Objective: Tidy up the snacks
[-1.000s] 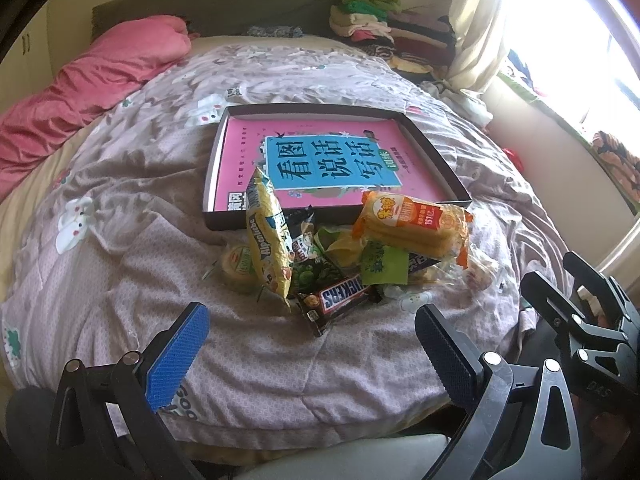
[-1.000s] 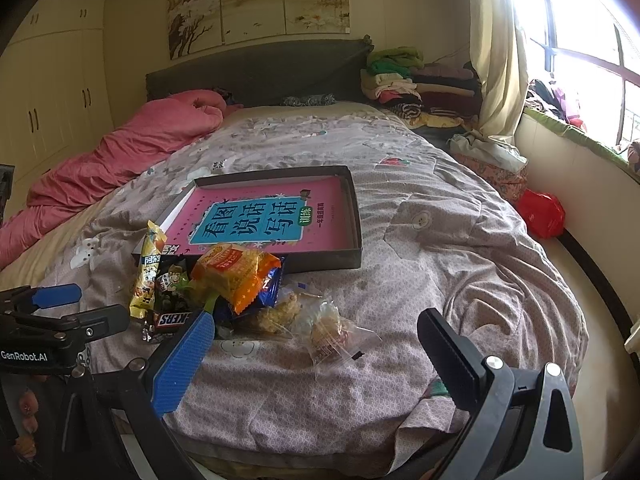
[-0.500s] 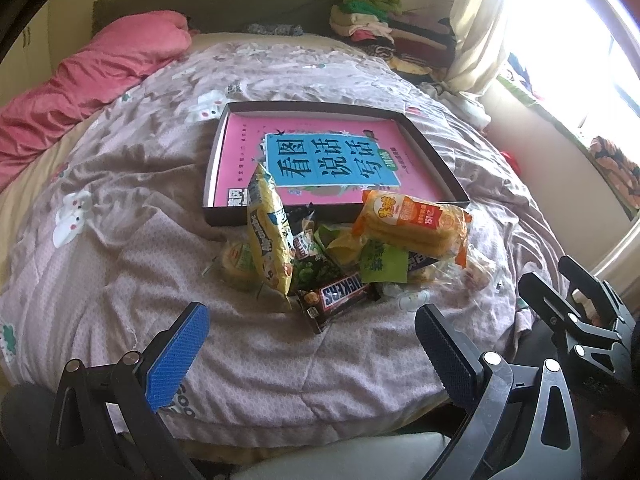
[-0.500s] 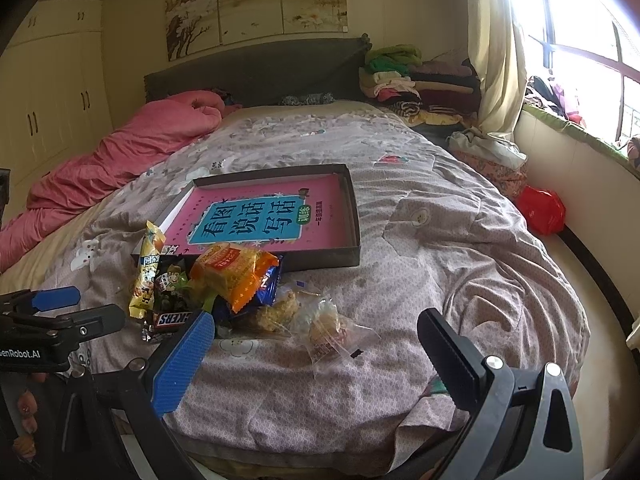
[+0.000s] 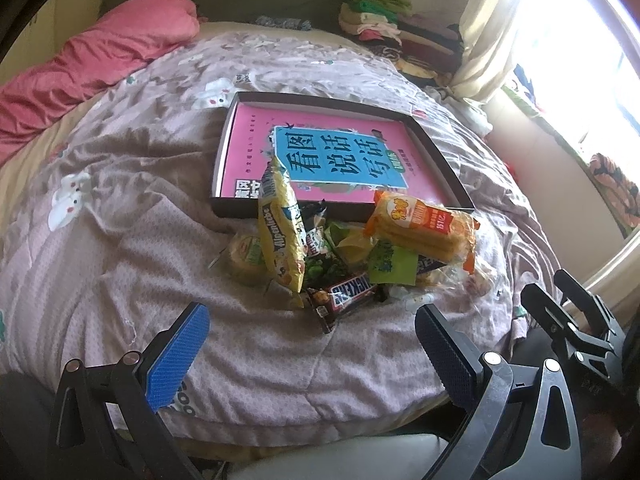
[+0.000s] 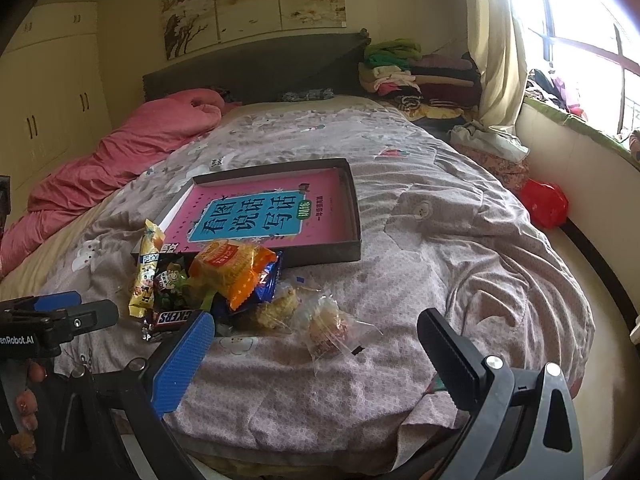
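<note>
Snacks (image 5: 344,252) lie heaped, crinkled wrappers overlapping, against tray (image 5: 440,152).

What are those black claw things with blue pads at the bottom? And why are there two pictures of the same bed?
Those claws are grabbing tools. A person holds one in each hand, and each tool carries a small camera looking out between its two fingers. So one picture comes from the left gripper, the other from the right gripper. Both are open and hold nothing.

On the bed lies a pile of snacks: a long yellow candy bag, an orange cracker pack and a Snickers bar. Behind the pile sits a shallow dark tray with a pink book inside. No snack lies fully in the tray yet.
</note>
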Tool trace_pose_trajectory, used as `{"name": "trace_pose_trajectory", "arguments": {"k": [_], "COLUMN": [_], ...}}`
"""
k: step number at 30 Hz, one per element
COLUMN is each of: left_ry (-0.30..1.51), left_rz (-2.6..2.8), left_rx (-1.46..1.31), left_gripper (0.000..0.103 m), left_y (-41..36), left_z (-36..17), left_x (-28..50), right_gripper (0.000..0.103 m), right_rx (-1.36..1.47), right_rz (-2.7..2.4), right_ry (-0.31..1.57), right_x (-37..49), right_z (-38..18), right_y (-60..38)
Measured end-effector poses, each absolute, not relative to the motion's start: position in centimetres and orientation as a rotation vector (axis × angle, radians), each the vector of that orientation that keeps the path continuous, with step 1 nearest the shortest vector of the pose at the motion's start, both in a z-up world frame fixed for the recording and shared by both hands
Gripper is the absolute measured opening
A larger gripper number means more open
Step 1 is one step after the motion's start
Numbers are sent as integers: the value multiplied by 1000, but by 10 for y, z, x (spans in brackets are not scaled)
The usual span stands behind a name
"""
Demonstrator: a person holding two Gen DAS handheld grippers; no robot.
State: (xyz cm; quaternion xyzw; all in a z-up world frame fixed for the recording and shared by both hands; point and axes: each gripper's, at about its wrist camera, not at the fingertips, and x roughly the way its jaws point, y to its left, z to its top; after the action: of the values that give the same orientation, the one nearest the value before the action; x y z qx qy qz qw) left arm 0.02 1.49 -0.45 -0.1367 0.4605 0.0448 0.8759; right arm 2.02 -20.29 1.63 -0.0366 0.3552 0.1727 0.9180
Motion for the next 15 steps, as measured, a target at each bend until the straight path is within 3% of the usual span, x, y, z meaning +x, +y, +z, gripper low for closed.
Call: {"name": "trace_pose_trajectory", "arguments": {"k": [15], "left_ry": [944], "left_rz": [109], "left_rx": [-364], "left_gripper": [102], "left_y": [45], "left_z": [-19], "left_x": [10], "right_gripper": [102], "right_rx": [-24], "right_rz": [310], "right_ry": [816], "right_x": [44], "right_z": [0], "right_y": [-214]}}
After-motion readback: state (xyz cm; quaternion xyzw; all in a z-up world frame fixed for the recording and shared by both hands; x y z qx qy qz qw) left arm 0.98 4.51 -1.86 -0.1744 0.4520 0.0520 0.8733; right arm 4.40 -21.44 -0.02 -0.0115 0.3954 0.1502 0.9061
